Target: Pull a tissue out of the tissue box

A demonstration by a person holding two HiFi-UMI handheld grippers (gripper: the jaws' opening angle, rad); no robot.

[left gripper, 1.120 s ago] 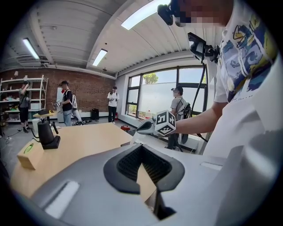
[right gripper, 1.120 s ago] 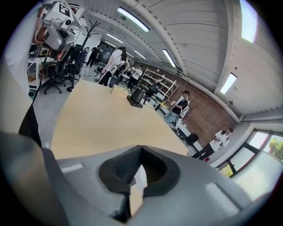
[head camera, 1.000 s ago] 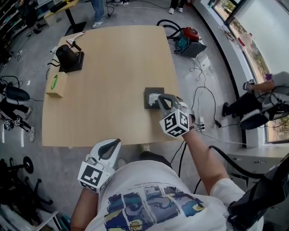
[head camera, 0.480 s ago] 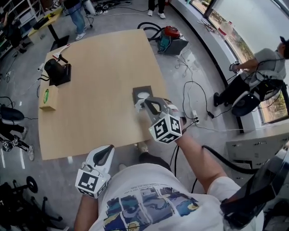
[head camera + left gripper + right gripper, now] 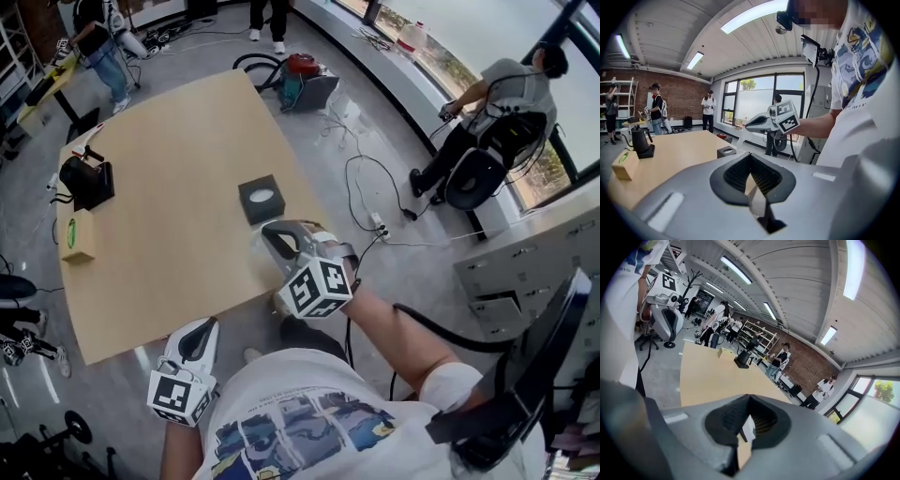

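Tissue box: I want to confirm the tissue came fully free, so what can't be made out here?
- Head view: the tissue under the right gripper is pale against the table, so its lower end is unclear.
- Right gripper view: only a white scrap shows between the jaws; the gripper's body hides the rest.
- Left gripper view: the tissue box is too small to show its opening clearly.
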